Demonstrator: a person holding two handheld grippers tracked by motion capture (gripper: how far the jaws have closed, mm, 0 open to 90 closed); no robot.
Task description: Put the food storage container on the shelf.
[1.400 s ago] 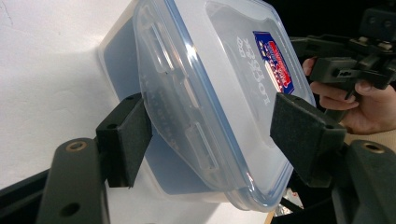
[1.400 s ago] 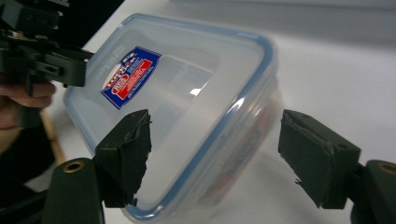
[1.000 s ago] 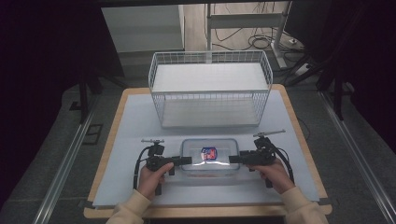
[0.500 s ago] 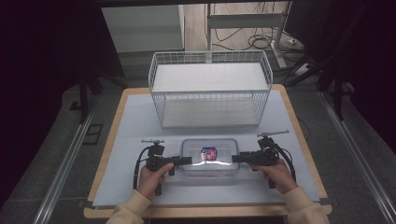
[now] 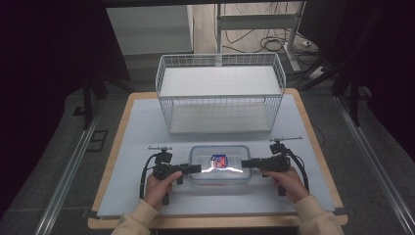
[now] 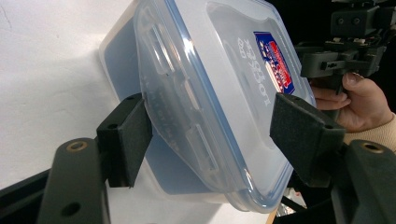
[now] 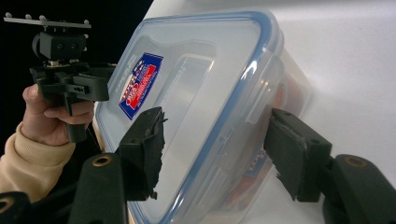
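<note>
Nothing has shifted since the earlier frames: both units remain at the container's ends. Table (image 5: 137,147) carries a white wire basket (image 5: 220,98) at the far side. Nearer the person lies the clear lidded container (image 5: 219,164). Left hand-held gripper (image 5: 195,169) and right hand-held gripper (image 5: 244,163) each straddle one end, jaws spread, not clamped.

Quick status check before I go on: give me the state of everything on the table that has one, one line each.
Plastic container: lid on, lying flat on the table between the two grippers.
Left gripper: open, jaws straddling the container's end, one above the lid, one below the rim.
Right gripper: open, jaws straddling the opposite end, not clamped.
Wire basket: upright, empty, behind the container.
</note>
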